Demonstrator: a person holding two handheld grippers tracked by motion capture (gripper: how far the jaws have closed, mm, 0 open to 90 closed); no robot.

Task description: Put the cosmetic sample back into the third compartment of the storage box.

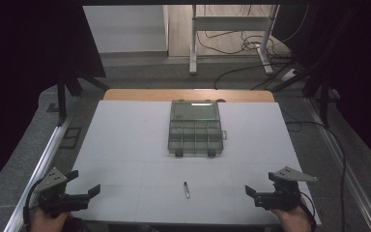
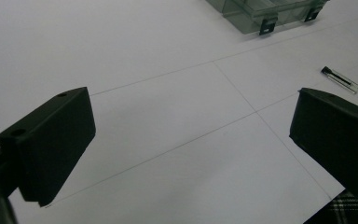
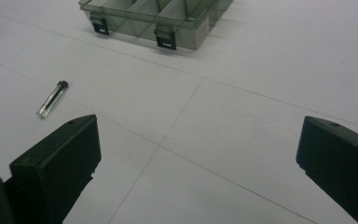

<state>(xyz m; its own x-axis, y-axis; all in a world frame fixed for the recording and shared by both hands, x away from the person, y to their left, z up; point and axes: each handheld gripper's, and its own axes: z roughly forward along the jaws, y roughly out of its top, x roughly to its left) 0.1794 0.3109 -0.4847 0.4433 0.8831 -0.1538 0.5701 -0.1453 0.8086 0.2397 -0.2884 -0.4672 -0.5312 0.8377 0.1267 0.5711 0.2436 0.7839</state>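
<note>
Both your tongs, left [image 1: 84, 186] and right [image 1: 258, 183], gape empty; tube [image 1: 186, 189] lies midway, long axis near-far, box [image 1: 195, 128] beyond.

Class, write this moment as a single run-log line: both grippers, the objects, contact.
left gripper: open, empty | right gripper: open, empty | organiser box: mid-table, latched | small clear tube: lying between grippers, untouched | contact: none

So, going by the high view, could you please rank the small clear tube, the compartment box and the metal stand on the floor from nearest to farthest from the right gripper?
From the right gripper:
1. Small clear tube, near edge of the table, to the gripper's left.
2. Compartment box, mid-table, farther forward.
3. Metal stand, on the floor beyond the table's far edge.
</note>
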